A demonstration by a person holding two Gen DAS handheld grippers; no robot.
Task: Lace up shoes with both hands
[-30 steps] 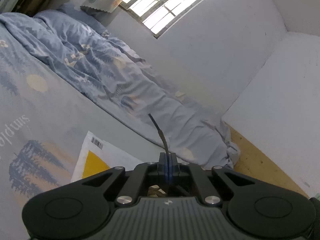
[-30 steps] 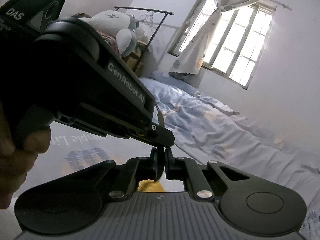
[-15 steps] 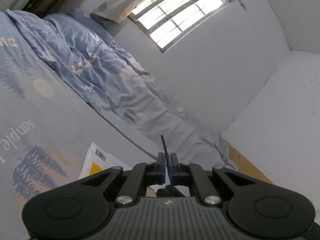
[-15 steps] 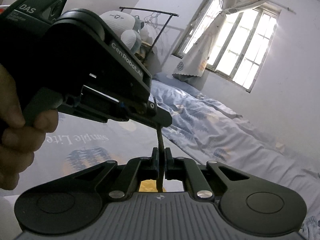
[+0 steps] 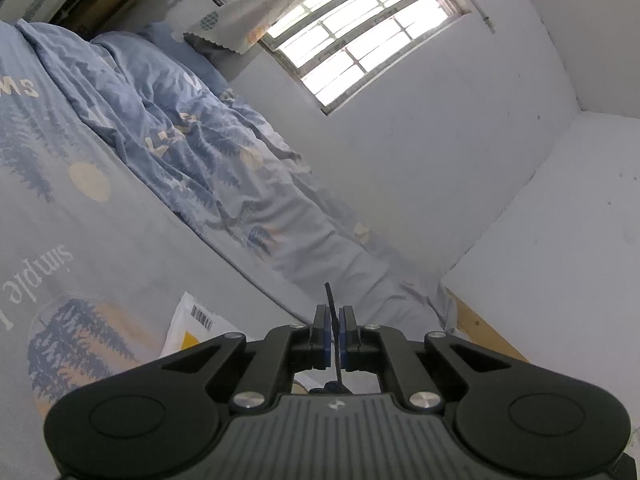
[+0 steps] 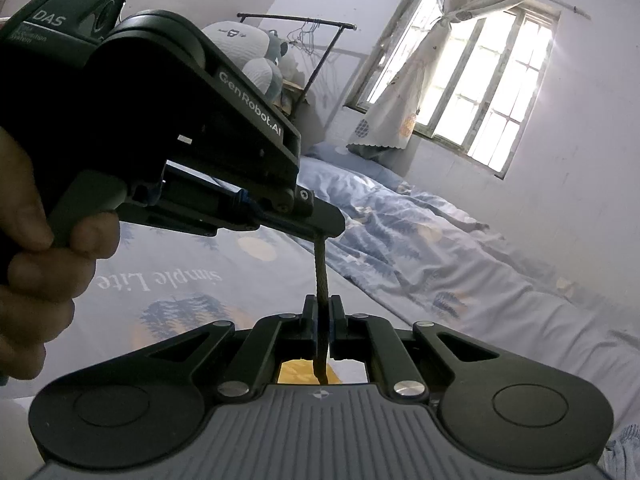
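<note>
Pinching the dark braided shoelace (image 6: 321, 276) above the blue printed bed (image 6: 400, 248), the right gripper (image 6: 323, 322) is clenching it from below while the left gripper (image 5: 335, 330) is clamping its upper end.

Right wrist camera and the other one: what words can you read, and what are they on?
"GenRobot.AI": side of the left gripper.
"DAS": its camera housing; smaller lines beneath too blurred.
"Simple Lite": bedsheet, upside down.
"simple": same bedsheet, left wrist view; "SW" further up, cut off.
Barcode on the white bag: digits unreadable.
</note>
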